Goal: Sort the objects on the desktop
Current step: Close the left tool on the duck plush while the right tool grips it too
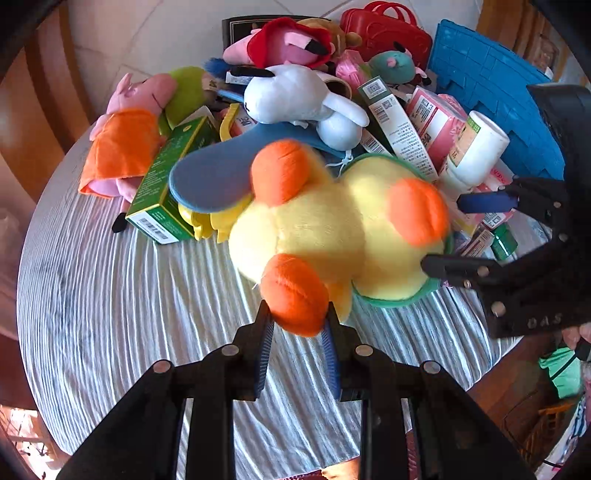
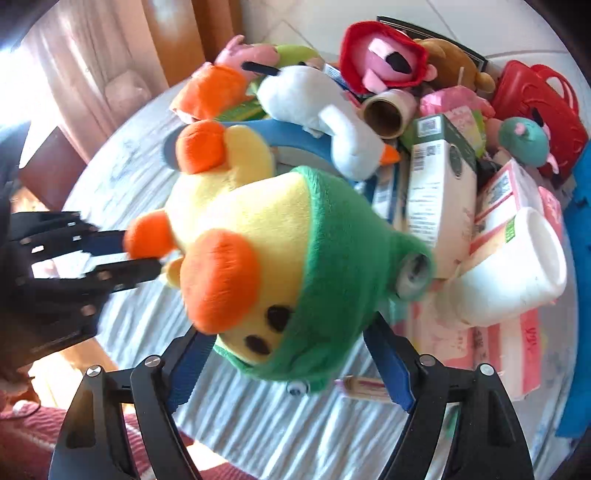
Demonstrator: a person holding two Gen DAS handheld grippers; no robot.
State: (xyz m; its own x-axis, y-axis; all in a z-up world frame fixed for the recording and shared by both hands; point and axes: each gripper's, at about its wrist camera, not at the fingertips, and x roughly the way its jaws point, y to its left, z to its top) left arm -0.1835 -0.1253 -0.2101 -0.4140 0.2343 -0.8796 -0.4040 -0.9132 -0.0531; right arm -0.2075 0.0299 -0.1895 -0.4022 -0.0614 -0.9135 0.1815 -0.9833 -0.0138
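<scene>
A yellow duck plush (image 1: 314, 229) with orange feet, an orange beak and a green hood (image 2: 343, 236) hangs tilted over the striped tablecloth (image 1: 129, 314). My left gripper (image 1: 298, 326) is shut on one orange foot (image 1: 295, 299); in the right wrist view it (image 2: 142, 252) comes in from the left. My right gripper (image 2: 290, 334) has its jaws wide around the hooded head, and the pads (image 2: 388, 365) lie against both sides of it. The head hides its fingertips there. In the left wrist view it (image 1: 441, 233) enters from the right.
Behind the duck lies a pile: a white goose plush (image 1: 291, 96), a green box (image 1: 173, 181), a pig plush in orange (image 1: 125, 147), a white bottle (image 1: 476, 147), cartons (image 2: 439, 192), a blue board (image 1: 495, 92) and a red case (image 1: 388, 33). The round table's edge runs close in front.
</scene>
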